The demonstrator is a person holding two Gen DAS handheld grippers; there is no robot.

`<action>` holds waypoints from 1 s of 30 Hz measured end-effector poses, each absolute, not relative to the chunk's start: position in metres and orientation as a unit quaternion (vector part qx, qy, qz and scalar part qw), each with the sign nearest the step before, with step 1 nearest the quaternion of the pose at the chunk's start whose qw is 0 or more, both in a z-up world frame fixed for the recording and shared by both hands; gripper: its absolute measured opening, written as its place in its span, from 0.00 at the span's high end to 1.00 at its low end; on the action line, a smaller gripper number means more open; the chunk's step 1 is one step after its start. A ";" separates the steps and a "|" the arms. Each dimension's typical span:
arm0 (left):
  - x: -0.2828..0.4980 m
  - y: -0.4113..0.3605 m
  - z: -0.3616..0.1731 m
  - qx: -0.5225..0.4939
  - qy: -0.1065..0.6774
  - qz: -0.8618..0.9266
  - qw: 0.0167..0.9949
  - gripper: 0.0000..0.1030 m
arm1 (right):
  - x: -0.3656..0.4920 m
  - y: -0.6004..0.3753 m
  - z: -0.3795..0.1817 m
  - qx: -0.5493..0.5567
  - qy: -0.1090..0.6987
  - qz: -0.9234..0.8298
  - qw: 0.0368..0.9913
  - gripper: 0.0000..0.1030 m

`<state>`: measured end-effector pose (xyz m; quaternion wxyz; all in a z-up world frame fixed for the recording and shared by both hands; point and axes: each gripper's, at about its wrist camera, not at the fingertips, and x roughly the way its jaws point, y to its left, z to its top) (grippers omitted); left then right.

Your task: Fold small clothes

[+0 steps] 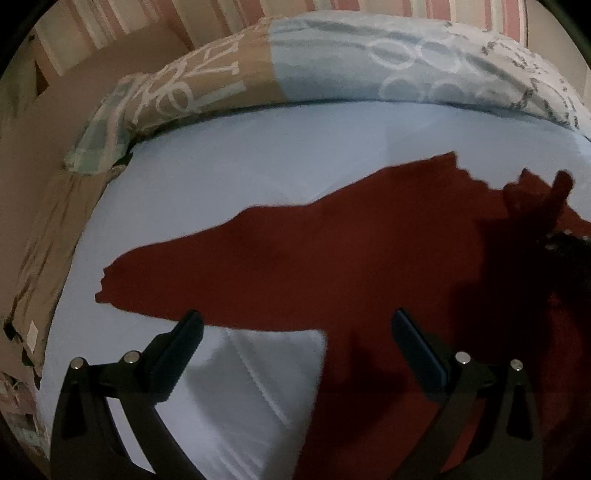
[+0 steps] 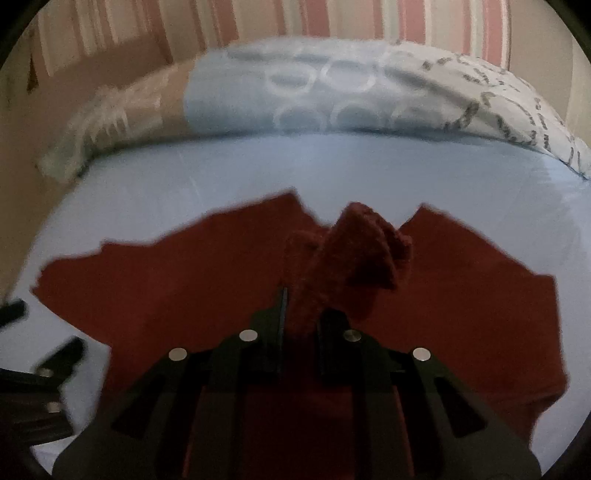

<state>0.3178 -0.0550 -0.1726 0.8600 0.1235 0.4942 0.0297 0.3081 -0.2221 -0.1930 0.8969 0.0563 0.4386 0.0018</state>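
Note:
A dark red garment [image 1: 314, 258] lies spread flat on a pale blue sheet [image 1: 221, 177]. My left gripper [image 1: 297, 325] is open, its jaws wide apart just above the garment's near edge, holding nothing. In the right wrist view the same red garment [image 2: 166, 288] spreads across the sheet [image 2: 258, 170]. My right gripper [image 2: 301, 314] is shut on a bunched-up fold of the red garment [image 2: 354, 251], lifted above the flat part. The left gripper's fingers [image 2: 62, 354] show at the lower left of the right wrist view.
A patterned blue, tan and white duvet [image 1: 332, 62] is rolled along the far side of the bed, also in the right wrist view [image 2: 314, 88]. Striped pink and cream fabric [image 2: 332, 18] hangs behind it. The bed's left edge [image 1: 55, 258] drops off.

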 end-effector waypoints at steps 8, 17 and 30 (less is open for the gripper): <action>0.321 -0.044 -0.186 0.092 0.512 0.015 0.854 0.01 | 0.293 -0.214 -0.192 0.047 0.416 0.032 0.907 0.27; 0.321 -0.087 -0.200 0.050 0.526 -0.036 0.848 0.01 | 0.250 -0.280 -0.185 0.086 0.419 -0.013 0.904 0.22; 0.339 -0.125 -0.230 -0.002 0.546 -0.068 0.835 0.23 | 0.220 -0.323 -0.191 0.075 0.414 -0.052 0.906 0.21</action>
